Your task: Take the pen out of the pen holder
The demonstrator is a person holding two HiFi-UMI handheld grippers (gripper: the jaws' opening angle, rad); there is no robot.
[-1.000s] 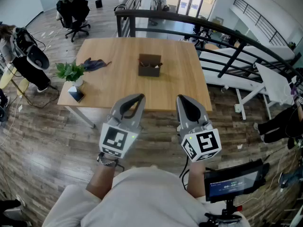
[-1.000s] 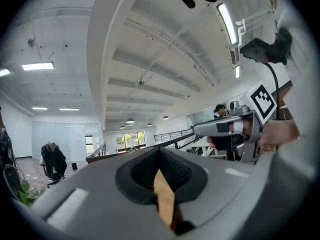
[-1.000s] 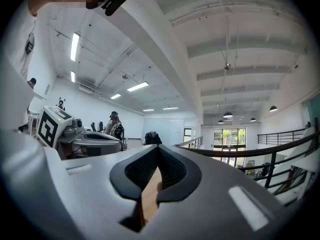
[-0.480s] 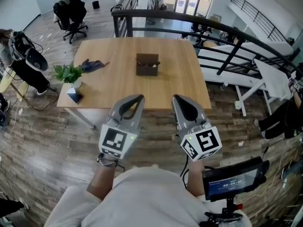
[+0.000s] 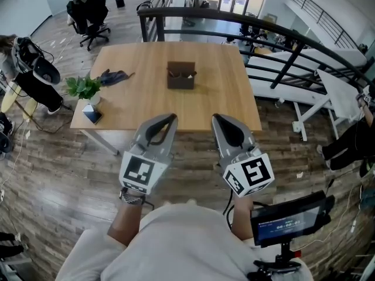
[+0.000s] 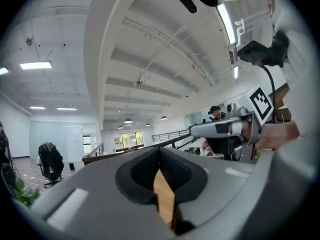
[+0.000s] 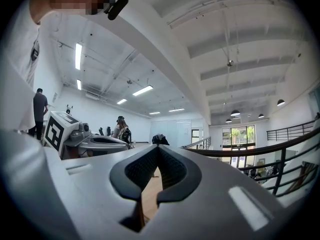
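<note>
Left gripper [image 5: 169, 117]: we hold it clenched, empty.
Right gripper [image 5: 218, 117]: likewise clenched, empty.
Pen holder [image 5: 180, 76]: on the desk [image 5: 140, 107], well beyond both.

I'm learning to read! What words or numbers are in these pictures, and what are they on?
Small screen: glowing digits, too blurred to read.
Left gripper and right gripper: their cubes carry black square patterns, no words.
No other text shows.
</note>
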